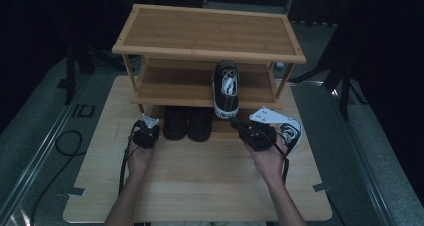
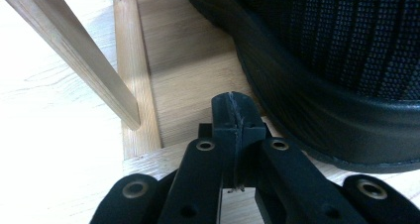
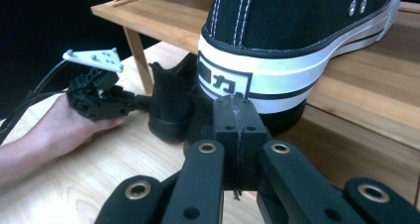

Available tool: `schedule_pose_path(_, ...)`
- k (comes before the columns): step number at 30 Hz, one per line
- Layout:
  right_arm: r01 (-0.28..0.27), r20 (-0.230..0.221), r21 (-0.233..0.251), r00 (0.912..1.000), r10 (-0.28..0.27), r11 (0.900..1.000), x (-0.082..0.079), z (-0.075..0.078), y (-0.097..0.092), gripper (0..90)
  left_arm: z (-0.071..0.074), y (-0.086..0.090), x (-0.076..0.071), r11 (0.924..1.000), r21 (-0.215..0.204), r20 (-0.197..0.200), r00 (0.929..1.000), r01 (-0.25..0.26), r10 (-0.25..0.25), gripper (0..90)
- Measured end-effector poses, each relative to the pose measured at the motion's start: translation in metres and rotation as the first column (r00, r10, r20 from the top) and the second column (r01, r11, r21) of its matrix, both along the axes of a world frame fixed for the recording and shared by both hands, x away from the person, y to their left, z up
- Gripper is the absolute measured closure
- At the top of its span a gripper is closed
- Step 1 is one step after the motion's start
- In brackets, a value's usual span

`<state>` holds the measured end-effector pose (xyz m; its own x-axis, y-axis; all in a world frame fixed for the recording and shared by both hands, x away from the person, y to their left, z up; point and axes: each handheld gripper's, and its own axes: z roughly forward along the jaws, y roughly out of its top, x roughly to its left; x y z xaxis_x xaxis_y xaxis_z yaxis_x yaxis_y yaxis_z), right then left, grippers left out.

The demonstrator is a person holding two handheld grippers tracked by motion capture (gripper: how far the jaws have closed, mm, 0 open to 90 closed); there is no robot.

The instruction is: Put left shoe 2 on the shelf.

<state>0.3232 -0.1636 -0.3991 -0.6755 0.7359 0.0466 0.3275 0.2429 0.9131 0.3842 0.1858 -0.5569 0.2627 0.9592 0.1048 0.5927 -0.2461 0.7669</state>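
Observation:
A black-and-white sneaker (image 1: 226,88) stands on the middle shelf of a bamboo shoe rack (image 1: 210,51), heel toward me. Its heel (image 3: 277,40) rises just beyond my right gripper (image 3: 235,115), which is shut and holds nothing. From above, my right gripper (image 1: 238,124) sits at the rack's front edge, just below that heel. A pair of black shoes (image 1: 187,123) rests on the bottom shelf. My left gripper (image 1: 146,128), shut and empty, points at the bottom shelf beside the left black shoe (image 2: 337,85); its tips (image 2: 233,110) hover at the shelf's edge. A second sneaker (image 1: 292,132) lies on the table at right.
The rack stands on a light wooden table (image 1: 200,181) with bare board in front of the hands. A slanted rack leg (image 2: 74,50) rises left of the left gripper. The other hand's gripper (image 3: 94,95) shows farther off. Cables (image 1: 65,146) trail on the floor at left.

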Motion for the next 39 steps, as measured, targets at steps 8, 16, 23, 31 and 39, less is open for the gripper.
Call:
schedule_pose_path(8,0.01,-0.005,-0.006,0.9999,-0.01,0.9999,0.009,-0.004,0.003,90.0,0.0,0.0,0.0,1.0,-0.001,0.0,1.0,-0.001,0.001,90.0)
schedule_pose_path(16,0.019,-0.007,-0.028,0.9998,-0.02,0.9994,0.018,-0.007,0.006,90.0,0.0,0.0,0.001,1.0,-0.006,-0.001,1.0,-0.001,0.001,90.0)
schedule_pose_path(23,0.048,-0.004,-0.016,0.9988,-0.048,0.9987,0.026,-0.003,0.005,90.0,0.001,0.001,0.001,1.0,-0.008,-0.007,1.0,-0.001,0.001,90.0)
schedule_pose_path(31,0.067,0.019,-0.011,0.9976,-0.067,0.9977,0.03,-0.001,0.007,90.0,0.001,0.0,0.002,1.0,-0.007,-0.007,1.0,-0.002,0.002,90.0)
schedule_pose_path(39,0.057,0.013,-0.021,0.9983,-0.057,0.9981,0.037,-0.006,0.013,90.0,0.001,0.001,0.002,0.9999,-0.014,-0.01,0.9999,-0.002,0.002,90.0)
